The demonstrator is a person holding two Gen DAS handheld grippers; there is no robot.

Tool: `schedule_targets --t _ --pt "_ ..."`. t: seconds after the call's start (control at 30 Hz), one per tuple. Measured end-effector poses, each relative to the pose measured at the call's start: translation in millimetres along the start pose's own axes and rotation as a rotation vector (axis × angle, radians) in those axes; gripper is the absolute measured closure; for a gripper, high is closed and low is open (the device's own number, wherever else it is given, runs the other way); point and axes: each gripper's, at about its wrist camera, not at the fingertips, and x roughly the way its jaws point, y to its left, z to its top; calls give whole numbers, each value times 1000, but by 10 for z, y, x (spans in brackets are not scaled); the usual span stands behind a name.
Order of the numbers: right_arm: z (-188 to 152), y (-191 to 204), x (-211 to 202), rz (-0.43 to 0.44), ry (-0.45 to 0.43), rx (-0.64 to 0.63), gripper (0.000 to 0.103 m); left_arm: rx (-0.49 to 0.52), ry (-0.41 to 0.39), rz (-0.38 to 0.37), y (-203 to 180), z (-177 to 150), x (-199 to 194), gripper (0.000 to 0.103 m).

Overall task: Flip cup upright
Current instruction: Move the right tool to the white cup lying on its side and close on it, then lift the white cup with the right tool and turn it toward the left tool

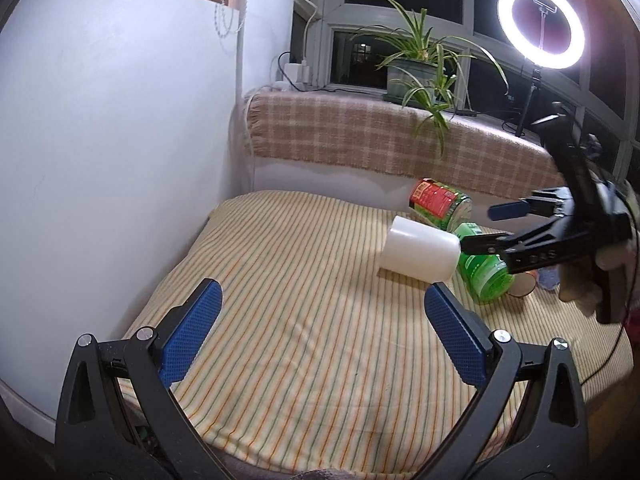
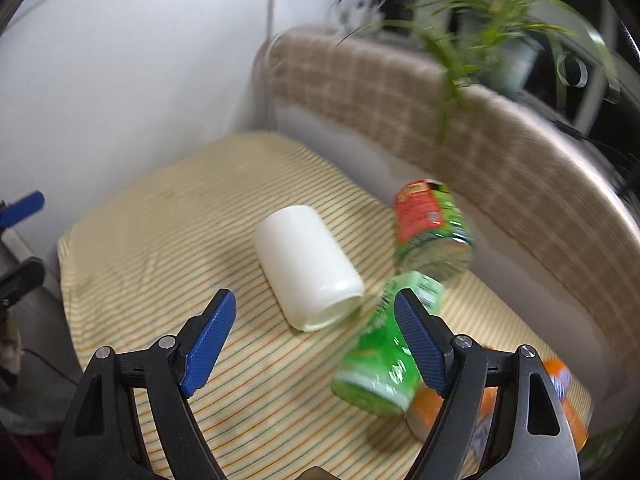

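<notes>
A white cup (image 2: 306, 266) lies on its side on the striped cloth (image 2: 168, 232), its open mouth toward the right wrist camera. It also shows in the left wrist view (image 1: 420, 254). My right gripper (image 2: 314, 336) is open and empty, just short of the cup's mouth, and shows in the left wrist view (image 1: 484, 226) to the right of the cup. My left gripper (image 1: 320, 332) is open and empty, low over the cloth in front of the cup.
A green bottle (image 2: 384, 356), a red-and-green can (image 2: 434, 228) and an orange bottle (image 2: 560, 404) lie right of the cup. A white wall (image 1: 100, 140) stands at left, a plaid-covered ledge (image 1: 360, 136) with a plant (image 1: 420, 64) and a ring light (image 1: 540, 24) behind.
</notes>
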Motion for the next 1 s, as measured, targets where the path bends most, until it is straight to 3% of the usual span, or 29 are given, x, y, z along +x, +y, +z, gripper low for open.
schedule_targets --t 0.27,0.47,1.0 --pt "297 134 558 7 169 -182 22 -28 17 22 156 -36 -11 0" --pt "412 144 885 -3 266 -227 22 -50 21 42 281 -63 -20 0" --pt "395 232 1233 -38 368 -308 24 -80 17 66 409 -53 -34 0"
